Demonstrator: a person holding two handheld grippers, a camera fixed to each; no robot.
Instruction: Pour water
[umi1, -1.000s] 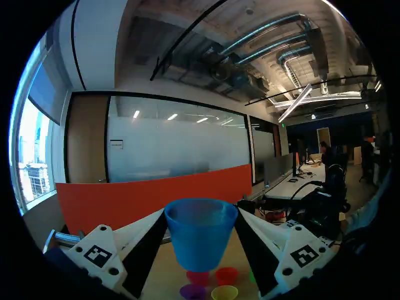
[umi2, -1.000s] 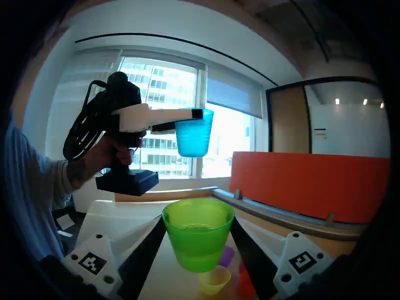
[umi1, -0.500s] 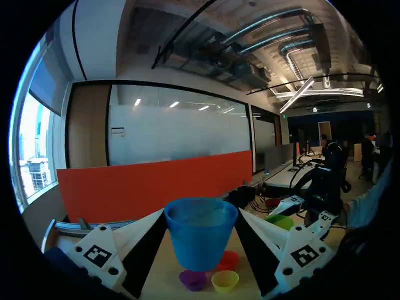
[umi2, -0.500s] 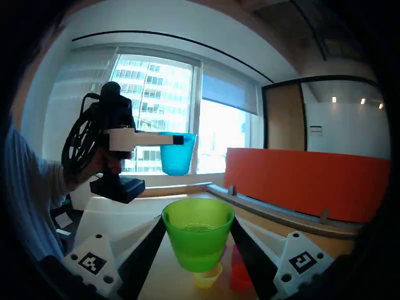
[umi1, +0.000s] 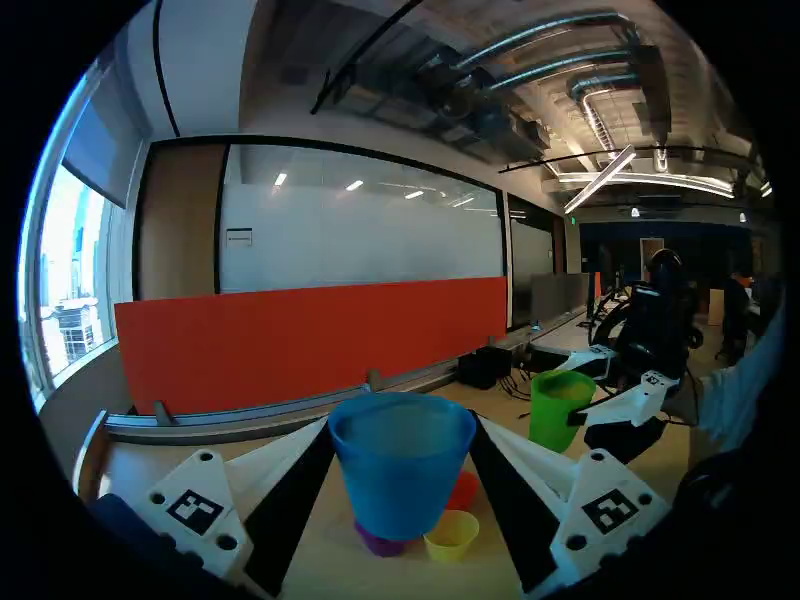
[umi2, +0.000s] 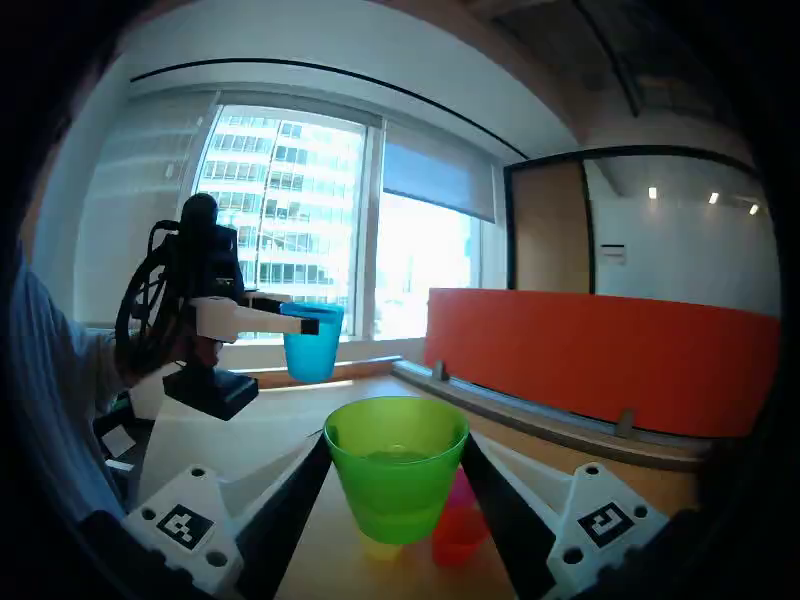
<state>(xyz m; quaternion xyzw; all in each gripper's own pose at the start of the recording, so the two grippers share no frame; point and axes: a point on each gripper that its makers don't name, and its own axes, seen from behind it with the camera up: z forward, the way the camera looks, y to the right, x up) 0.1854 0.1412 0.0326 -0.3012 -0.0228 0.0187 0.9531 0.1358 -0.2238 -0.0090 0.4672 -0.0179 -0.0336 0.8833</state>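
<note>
- Our left gripper (umi1: 400, 445) is clamped on the blue cup (umi1: 400, 485), with both fingers pressing its sides. Our right gripper (umi2: 397, 450) grips the green cup (umi2: 397, 485) the same way.
- Both cups are upright and held well apart above the table (umi2: 500, 415), so we judge the pour has not begun.
- Next we need to bring one rim over the other cup, then tilt slowly.
- The green cup is translucent, and we think we see a liquid line low inside. Small coloured cups (umi1: 451, 533) stand on the table below.
</note>
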